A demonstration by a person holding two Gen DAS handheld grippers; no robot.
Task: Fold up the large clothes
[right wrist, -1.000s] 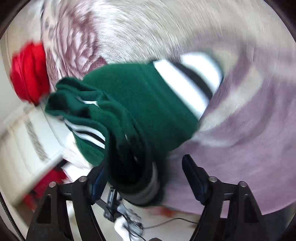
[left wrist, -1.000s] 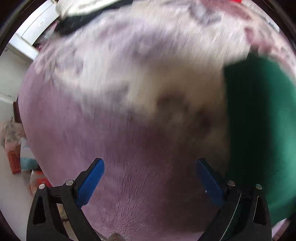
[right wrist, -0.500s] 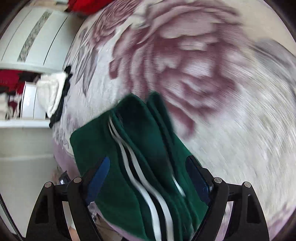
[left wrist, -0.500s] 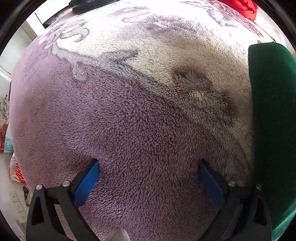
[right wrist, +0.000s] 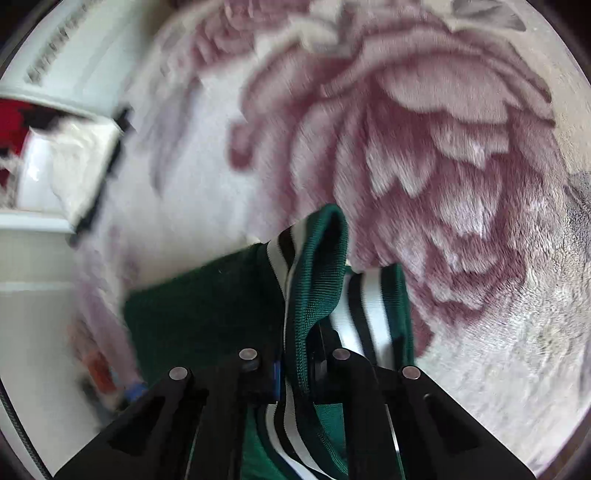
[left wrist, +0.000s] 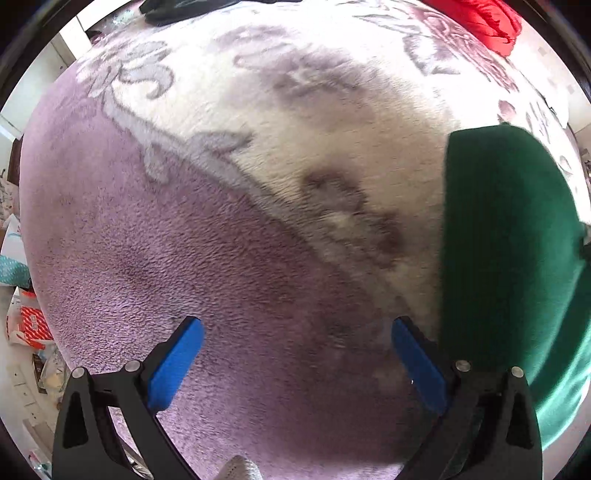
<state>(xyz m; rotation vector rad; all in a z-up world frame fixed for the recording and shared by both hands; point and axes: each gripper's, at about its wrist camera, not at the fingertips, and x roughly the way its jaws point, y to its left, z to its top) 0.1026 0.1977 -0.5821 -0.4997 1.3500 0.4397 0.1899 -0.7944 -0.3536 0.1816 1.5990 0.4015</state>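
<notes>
Spread wide, a fleecy mauve-and-cream floral blanket (left wrist: 229, 258) fills the room's foreground, one green striped garment (right wrist: 207, 310) lying on it, the right gripper (right wrist: 295, 369) closing, clamped on its ribbed hem, the left gripper (left wrist: 295, 354) apart over bare blanket beside the garment, one red bundle (left wrist: 476, 18) beyond.

Dark green garment (right wrist: 207, 306) with black-and-white stripes; blanket (left wrist: 229, 266) mauve and cream, floral.

Wide bare stretch of plush purple-and-cream floral blanket (left wrist: 207, 258), folded dark green knit garment (left wrist: 506, 236) blocking the right edge, red bundle (left wrist: 476, 18) far corner.
</notes>
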